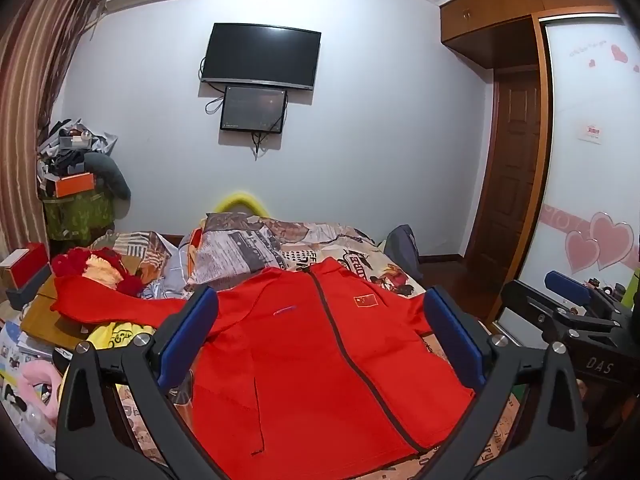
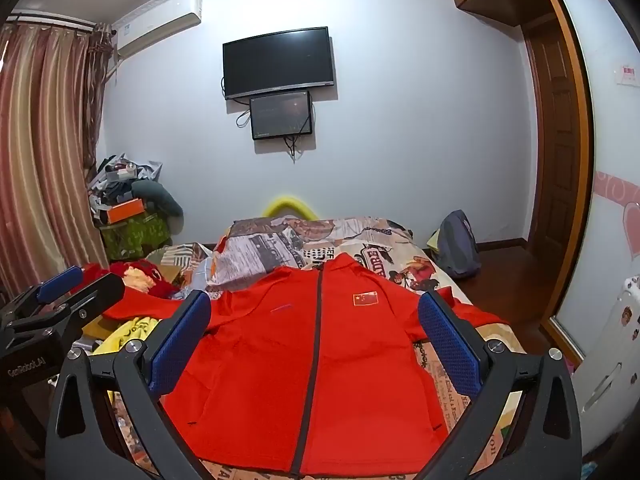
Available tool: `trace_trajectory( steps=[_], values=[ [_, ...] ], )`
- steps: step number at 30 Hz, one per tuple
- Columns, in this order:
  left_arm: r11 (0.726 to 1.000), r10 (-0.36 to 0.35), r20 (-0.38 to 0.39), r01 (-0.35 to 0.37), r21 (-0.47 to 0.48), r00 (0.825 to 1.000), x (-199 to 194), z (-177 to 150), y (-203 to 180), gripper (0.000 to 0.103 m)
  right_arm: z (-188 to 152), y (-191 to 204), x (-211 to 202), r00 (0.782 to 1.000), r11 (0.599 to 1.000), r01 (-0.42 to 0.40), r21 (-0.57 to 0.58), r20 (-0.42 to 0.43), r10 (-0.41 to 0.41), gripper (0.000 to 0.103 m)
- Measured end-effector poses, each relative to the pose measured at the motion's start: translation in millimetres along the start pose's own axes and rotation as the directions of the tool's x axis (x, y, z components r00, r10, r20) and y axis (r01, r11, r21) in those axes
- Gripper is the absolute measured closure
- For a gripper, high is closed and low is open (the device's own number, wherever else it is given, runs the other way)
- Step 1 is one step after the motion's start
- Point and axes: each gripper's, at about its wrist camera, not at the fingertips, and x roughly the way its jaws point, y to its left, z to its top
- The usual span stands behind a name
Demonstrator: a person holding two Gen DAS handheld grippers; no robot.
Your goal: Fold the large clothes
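Note:
A red zip-up jacket (image 1: 304, 344) with a small flag patch lies flat, front up, on the bed; it also shows in the right wrist view (image 2: 312, 360). Its left sleeve stretches out to the left (image 1: 120, 304). My left gripper (image 1: 320, 336) is open and empty, held above the jacket's lower half. My right gripper (image 2: 316, 340) is open and empty, also above the jacket. The right gripper shows at the right edge of the left wrist view (image 1: 568, 292). The left gripper shows at the left of the right wrist view (image 2: 60, 284).
The bed (image 2: 400, 268) has a printed sheet and a pillow (image 1: 240, 252) behind the jacket. Red and yellow clothes (image 1: 108, 268) are piled at the left. A backpack (image 2: 456, 244) sits on the floor at the right. Cluttered boxes (image 1: 72, 188) stand by the curtain.

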Motion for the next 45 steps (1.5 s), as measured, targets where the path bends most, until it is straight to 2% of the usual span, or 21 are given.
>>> trace_trajectory(
  steps=[45],
  values=[
    [1.0, 0.012, -0.012, -0.011, 0.009, 1.0, 8.0, -3.4, 0.2, 0.0, -2.6, -2.0, 3.1, 1.0, 1.0, -0.007, 0.009, -0.017, 0.007, 0.0]
  ],
)
